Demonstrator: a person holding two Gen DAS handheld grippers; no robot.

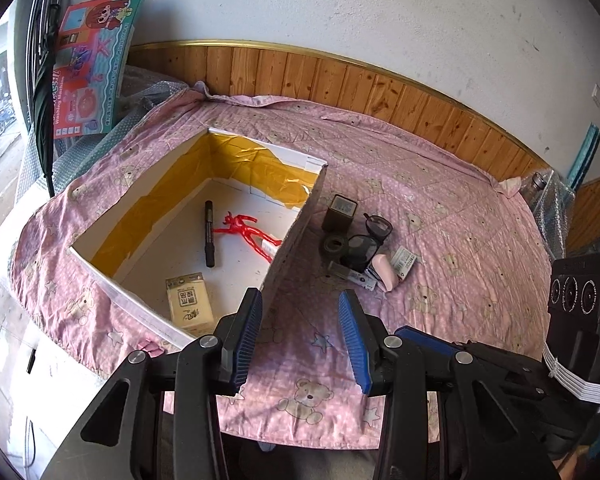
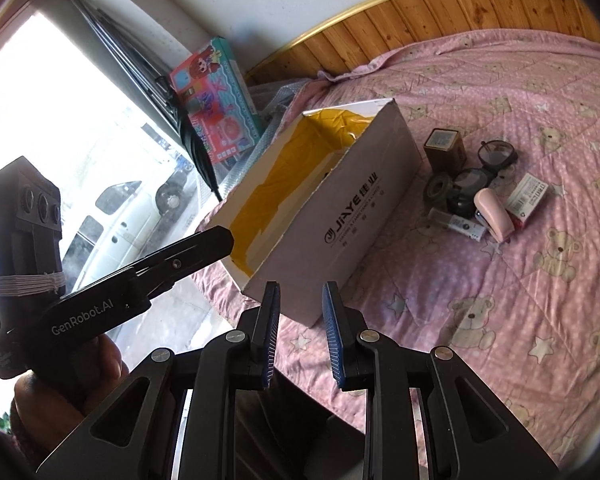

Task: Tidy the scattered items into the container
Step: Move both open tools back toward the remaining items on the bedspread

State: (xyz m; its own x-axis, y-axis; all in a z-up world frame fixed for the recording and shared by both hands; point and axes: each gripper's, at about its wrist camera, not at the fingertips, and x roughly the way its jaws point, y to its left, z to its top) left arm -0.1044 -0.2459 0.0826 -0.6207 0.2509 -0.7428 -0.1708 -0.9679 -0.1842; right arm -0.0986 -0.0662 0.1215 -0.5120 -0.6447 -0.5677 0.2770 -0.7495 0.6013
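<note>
**Crowded pile beside the box invites a bad pick**

Both tools hang above the pink quilt (image 1: 440,184) with nothing in them: the left gripper (image 1: 300,320) has its jaws spread wide and released, and the right gripper (image 2: 300,320) is parted too, though more narrowly. The cardboard box (image 2: 364,200) sits on the bed at about 10 o'clock in the left wrist view and already holds a black marker (image 1: 209,236), a red figure (image 1: 249,232) and a tissue pack (image 1: 189,300).

What remains lies in one tight cluster just right of the box wall, at about 1 o'clock from the left gripper: a dark square tin (image 1: 340,213), a tape roll (image 1: 335,245), glasses (image 1: 378,226), a pink stapler (image 2: 494,212) and a white carton (image 2: 527,196), most of them touching or overlapping.

My judgement of the risks:
- Closing on one piece could drag or trap a neighbour, since they rest against each other.
- The glasses look fragile; a pinch across a lens or thin frame could bend them or let them slip.
- The quilt is soft and wrinkled, so jaws pushed low may catch cloth along with the item.
- The near box wall stands tall just beside the pile; a low carry could strike it and shift the box.
- The two tools are near each other and could collide if both reach in.
</note>
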